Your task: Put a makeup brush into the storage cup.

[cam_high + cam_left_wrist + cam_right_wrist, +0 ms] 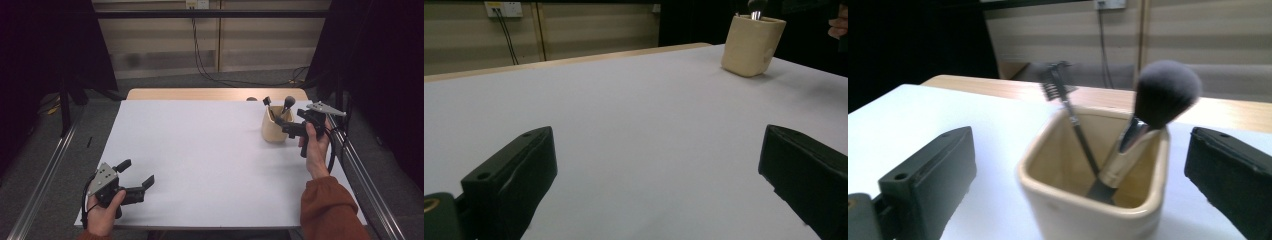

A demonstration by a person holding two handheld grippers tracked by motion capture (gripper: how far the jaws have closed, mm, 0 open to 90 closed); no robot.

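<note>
Two brushes, a fluffy powder brush [1167, 91] and a thin comb brush [1058, 85], stand in a cream cup [274, 131] at the white worktop's [200, 160] far right. The right tongs [279, 123] sit spread at the cup's rim, gripping nothing. The left tongs [136, 174] rest spread near the front-left corner, well apart.
</note>
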